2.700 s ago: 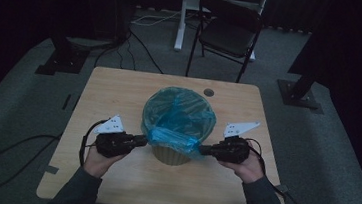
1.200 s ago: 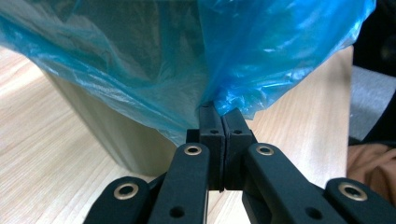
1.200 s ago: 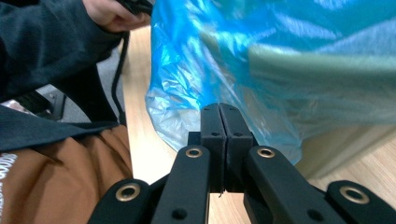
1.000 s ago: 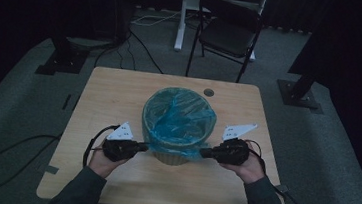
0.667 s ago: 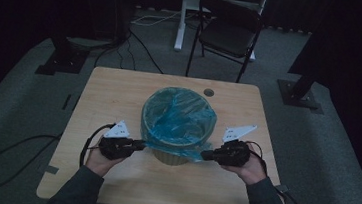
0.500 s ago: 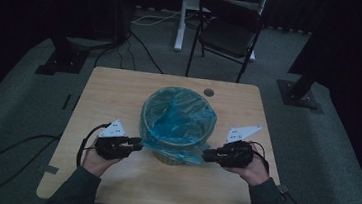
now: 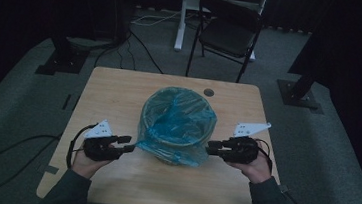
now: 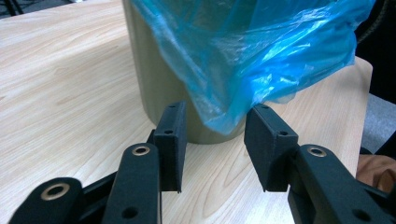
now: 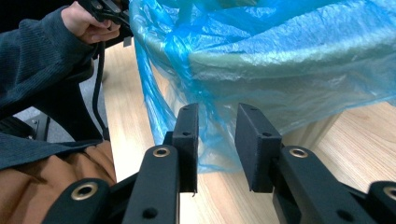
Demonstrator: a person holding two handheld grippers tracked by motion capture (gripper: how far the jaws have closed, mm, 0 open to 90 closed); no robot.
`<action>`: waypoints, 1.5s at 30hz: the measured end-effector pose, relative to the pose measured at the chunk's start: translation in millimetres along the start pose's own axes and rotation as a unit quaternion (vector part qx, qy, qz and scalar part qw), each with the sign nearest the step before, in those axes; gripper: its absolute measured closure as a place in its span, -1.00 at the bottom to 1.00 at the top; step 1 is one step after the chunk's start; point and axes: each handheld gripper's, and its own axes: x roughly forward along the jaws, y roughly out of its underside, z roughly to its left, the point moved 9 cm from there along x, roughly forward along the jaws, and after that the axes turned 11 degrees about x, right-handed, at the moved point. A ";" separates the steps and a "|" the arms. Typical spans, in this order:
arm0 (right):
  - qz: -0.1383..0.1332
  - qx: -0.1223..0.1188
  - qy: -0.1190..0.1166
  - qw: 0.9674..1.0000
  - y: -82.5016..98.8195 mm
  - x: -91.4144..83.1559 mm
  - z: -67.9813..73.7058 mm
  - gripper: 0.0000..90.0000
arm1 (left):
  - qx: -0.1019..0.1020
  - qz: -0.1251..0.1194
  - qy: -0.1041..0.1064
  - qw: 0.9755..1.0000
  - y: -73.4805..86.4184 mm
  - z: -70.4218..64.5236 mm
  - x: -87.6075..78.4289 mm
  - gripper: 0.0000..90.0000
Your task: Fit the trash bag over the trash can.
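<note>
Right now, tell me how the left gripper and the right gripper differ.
The left gripper has wider jaws than the right gripper; both have just been opening. In the high view, the left gripper sits off the blue bag, while the right gripper's tips reach its skirt. Both are open, hold nothing, and point at the bin.

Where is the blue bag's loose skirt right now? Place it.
In the high view the blue bag lines the bin at the table centre, its skirt hanging outside, between both grippers.

Dim room here, dark curtains all round. Grey carpet floor [image 7: 29, 92]. Light wooden table [image 7: 114, 95] sits centre; a black folding chair [image 7: 228, 33] stands at twelve o'clock, cables [image 7: 141, 20] trailing at eleven, black stand base [image 7: 300, 93] at two.
</note>
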 end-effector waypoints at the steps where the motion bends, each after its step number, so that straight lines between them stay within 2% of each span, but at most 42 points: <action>1: 0.001 0.000 0.001 1.000 0.0 1.5 0.2 0.50 | -0.001 -0.001 -0.003 1.000 0.8 0.8 -1.4 0.31; 6: 0.009 -0.005 0.002 1.000 -0.5 9.9 2.7 0.48 | -0.010 -0.015 -0.007 1.000 -0.8 3.9 -6.6 0.30; 12: 0.014 -0.008 0.002 1.000 -2.5 18.9 5.0 0.47 | -0.004 -0.030 -0.010 0.999 -10.7 4.3 -14.5 0.28; 16: 0.014 -0.007 0.003 1.000 -3.2 22.5 4.7 0.60 | -0.010 -0.031 -0.015 0.999 -8.5 8.3 -18.0 0.28; 17: 0.014 -0.008 0.007 1.000 -4.4 23.6 4.2 0.76 | -0.015 -0.023 -0.020 0.999 -2.4 11.4 -18.6 0.28; 18: 0.014 -0.008 0.007 1.000 -4.4 23.6 4.2 0.76 | -0.015 -0.023 -0.020 0.999 -2.4 11.4 -18.6 0.28; 19: 0.012 -0.007 0.010 1.000 -5.8 22.8 3.4 0.93 | -0.021 -0.022 -0.023 0.999 2.5 13.6 -19.7 0.28; 20: 0.011 -0.006 0.009 1.000 -6.3 22.3 3.2 0.97 | -0.022 -0.022 -0.025 0.999 4.1 14.3 -20.8 0.28; 26: 0.014 -0.014 0.026 0.999 -6.3 18.1 0.5 1.00 | -0.029 -0.027 -0.037 0.999 7.1 19.4 -29.4 0.28; 32: 0.015 -0.008 0.034 0.999 -2.9 13.0 -5.4 1.00 | -0.035 -0.033 -0.040 0.998 7.6 22.0 -32.4 0.28; 36: 0.015 -0.001 0.047 0.999 -0.9 5.3 -12.8 1.00 | -0.028 -0.046 -0.032 0.998 -8.1 21.1 -26.8 0.28; 38: 0.015 0.000 0.050 0.999 -0.7 3.8 -14.6 1.00 | -0.028 -0.046 -0.032 0.998 -8.1 21.1 -26.8 0.28; 40: 0.015 0.002 0.058 0.998 -0.2 -1.5 -18.6 0.98 | -0.017 -0.054 -0.026 0.998 -25.3 20.1 -18.8 0.28; 42: 0.005 0.005 0.063 0.998 -2.0 -6.8 -21.3 0.88 | -0.010 -0.056 -0.023 0.998 -33.2 19.8 -16.0 0.28; 44: 0.000 0.008 0.067 0.998 -3.3 -9.7 -22.7 0.86 | -0.007 -0.059 -0.022 0.998 -38.8 19.7 -14.6 0.27; 45: -0.005 0.009 0.067 0.998 -5.1 -13.3 -24.1 0.81 | -0.002 -0.064 -0.021 0.998 -46.4 20.0 -13.4 0.27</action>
